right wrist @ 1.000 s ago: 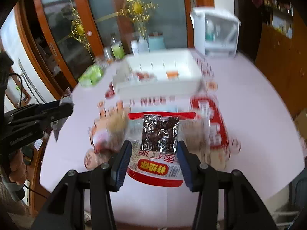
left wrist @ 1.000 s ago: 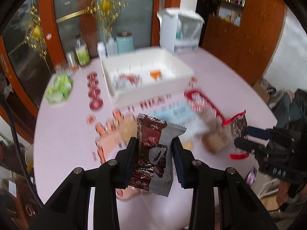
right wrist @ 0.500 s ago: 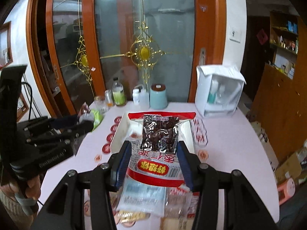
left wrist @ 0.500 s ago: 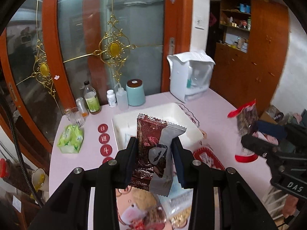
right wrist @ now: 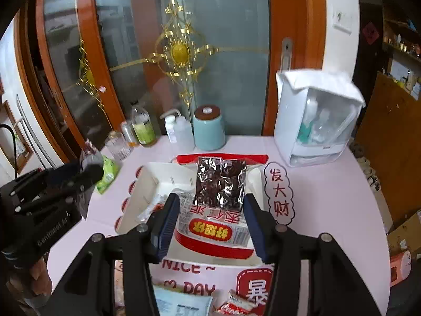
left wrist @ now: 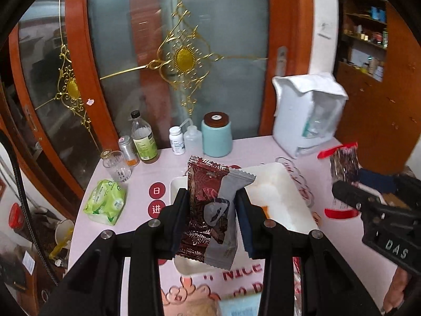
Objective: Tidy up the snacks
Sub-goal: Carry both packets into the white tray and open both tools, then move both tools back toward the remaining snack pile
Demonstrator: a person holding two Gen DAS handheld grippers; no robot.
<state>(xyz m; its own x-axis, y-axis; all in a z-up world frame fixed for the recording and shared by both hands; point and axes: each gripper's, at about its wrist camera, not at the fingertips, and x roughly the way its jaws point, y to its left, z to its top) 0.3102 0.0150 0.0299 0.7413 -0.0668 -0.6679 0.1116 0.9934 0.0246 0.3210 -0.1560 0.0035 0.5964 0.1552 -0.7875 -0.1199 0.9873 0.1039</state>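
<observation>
The left gripper (left wrist: 211, 220) holds a dark red and grey snack packet (left wrist: 213, 212) between its fingers (left wrist: 177, 221); the two pads press on the packet's sides, so the gap is narrow. The packet stands almost upright, its top edge is above the fingertips and its bottom edge hangs below them, and it is in the air over the near left part of the white tray (left wrist: 273, 184). The right gripper (right wrist: 209, 217) carries a bigger clear bag with red borders (right wrist: 210, 226), which has a silver foil pack in its upper part. This bag lies between the blue pads, the label end toward the camera and the red top strip away from it. The right fingers (right wrist: 168, 221) are opening at this moment; the right pad touches the bag's edge, while on the left side I cannot tell if the pad presses on it. The bag hangs over the near right part of the same white tray (right wrist: 147, 184). The tray sits on the pink bench (right wrist: 329, 197), near a pale blue jar (right wrist: 209, 129) and a white box (right wrist: 315, 121) which stand at the far side.
</observation>
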